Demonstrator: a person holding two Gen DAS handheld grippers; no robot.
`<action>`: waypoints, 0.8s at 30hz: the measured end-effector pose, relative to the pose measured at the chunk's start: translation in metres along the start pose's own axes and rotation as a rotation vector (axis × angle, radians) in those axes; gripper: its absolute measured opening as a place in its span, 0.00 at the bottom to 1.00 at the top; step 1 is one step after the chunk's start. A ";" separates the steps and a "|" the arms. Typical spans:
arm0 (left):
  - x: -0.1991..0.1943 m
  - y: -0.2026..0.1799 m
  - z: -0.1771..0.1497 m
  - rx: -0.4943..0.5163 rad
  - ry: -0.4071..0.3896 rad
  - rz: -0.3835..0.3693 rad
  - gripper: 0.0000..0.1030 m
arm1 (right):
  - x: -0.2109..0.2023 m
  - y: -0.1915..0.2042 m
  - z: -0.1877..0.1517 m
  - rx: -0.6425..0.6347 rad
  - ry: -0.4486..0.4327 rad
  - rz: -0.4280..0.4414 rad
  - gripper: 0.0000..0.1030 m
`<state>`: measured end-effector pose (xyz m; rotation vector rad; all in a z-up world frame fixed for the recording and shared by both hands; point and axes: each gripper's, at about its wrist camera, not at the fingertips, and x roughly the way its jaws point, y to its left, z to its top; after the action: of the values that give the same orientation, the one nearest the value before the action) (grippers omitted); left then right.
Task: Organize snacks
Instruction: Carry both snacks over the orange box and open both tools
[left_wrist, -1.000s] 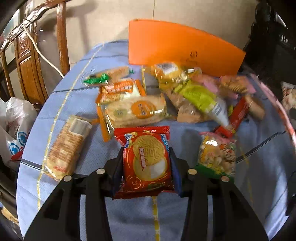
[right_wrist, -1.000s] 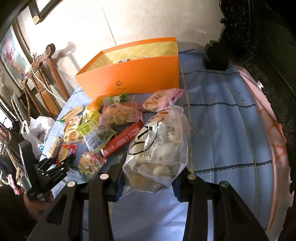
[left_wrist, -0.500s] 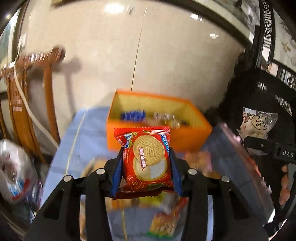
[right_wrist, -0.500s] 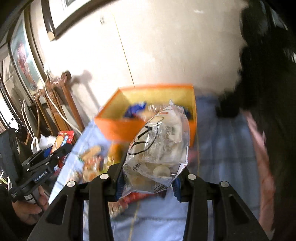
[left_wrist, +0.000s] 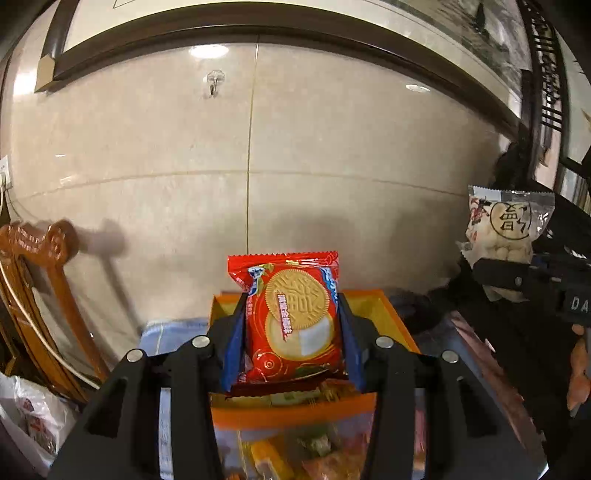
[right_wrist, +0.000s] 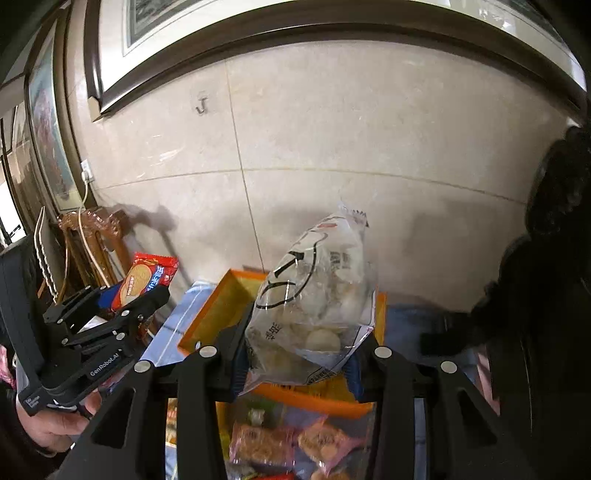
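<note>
Left gripper clamps a red biscuit pack between its fingers; right gripper grips a clear bag — both held over the orange box, beyond the fingertips.

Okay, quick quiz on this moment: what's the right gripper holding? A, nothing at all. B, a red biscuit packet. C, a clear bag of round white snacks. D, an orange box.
C: the right gripper is clamped on the clear bag of round white snacks, raised in front of the orange box; the red biscuit packet sits in the left gripper.
</note>
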<state>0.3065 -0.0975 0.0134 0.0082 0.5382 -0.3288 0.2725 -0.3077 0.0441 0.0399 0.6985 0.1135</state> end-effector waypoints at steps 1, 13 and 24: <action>0.008 -0.001 0.007 0.000 0.002 0.011 0.42 | 0.008 -0.001 0.009 -0.003 0.005 -0.001 0.41; 0.050 0.018 0.021 -0.032 0.020 0.114 0.92 | 0.060 -0.007 0.008 -0.031 0.098 -0.087 0.69; 0.009 0.058 -0.053 -0.062 0.082 0.104 0.92 | 0.045 0.017 -0.068 0.016 0.206 0.012 0.70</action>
<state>0.3054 -0.0400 -0.0412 -0.0104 0.6264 -0.2113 0.2613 -0.2857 -0.0349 0.0479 0.9048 0.1244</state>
